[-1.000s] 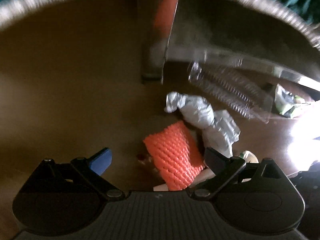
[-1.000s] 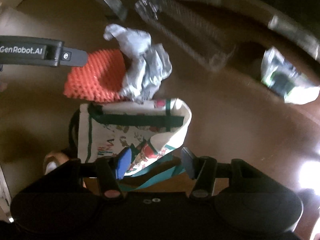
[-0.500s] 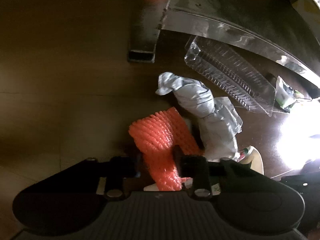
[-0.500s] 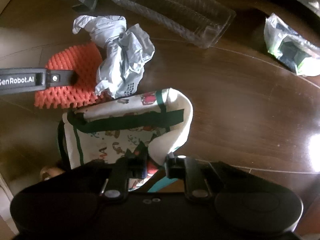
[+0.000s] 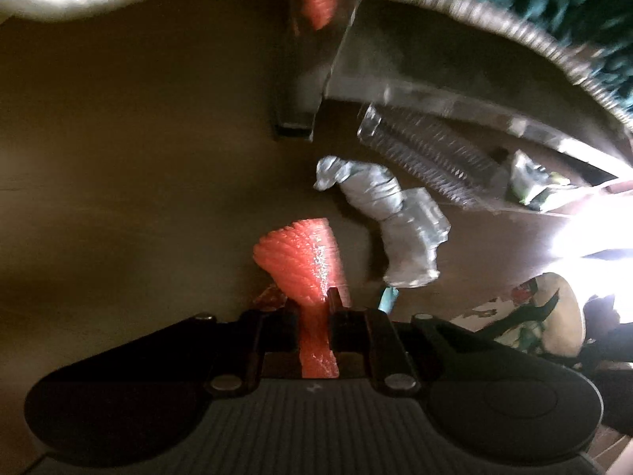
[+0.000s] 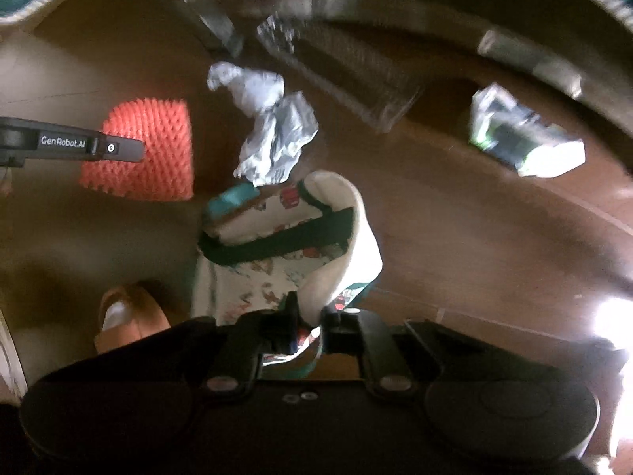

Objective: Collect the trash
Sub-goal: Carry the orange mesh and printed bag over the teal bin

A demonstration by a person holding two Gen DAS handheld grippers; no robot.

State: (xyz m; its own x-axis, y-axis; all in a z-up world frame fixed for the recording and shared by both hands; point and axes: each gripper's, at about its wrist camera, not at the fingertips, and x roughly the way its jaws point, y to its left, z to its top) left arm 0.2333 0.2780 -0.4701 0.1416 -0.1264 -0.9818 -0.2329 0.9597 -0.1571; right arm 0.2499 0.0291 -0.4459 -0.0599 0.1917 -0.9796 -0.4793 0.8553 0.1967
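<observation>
My left gripper (image 5: pixel 314 312) is shut on an orange foam net sleeve (image 5: pixel 304 261) and holds it off the dark wooden floor; from the right wrist view the sleeve (image 6: pixel 150 154) hangs from the left gripper's fingers (image 6: pixel 114 148). My right gripper (image 6: pixel 308 324) is shut on the rim of a printed cloth bag (image 6: pixel 285 253) with dark green handles, holding its mouth open. A crumpled grey wrapper (image 6: pixel 273 130) lies just beyond the bag, also in the left wrist view (image 5: pixel 395 213).
A clear ridged plastic tray (image 6: pixel 344 71) lies by a metal furniture leg (image 5: pixel 300 91). A green-and-white plastic packet (image 6: pixel 522 138) lies on the floor at right. A brown slipper (image 6: pixel 126 312) sits left of the bag. A teal rug edge (image 5: pixel 573 39) borders the far side.
My left gripper closed on the orange sleeve and lifted it away from the grey wrapper. My right gripper closed on the bag's rim and raised it.
</observation>
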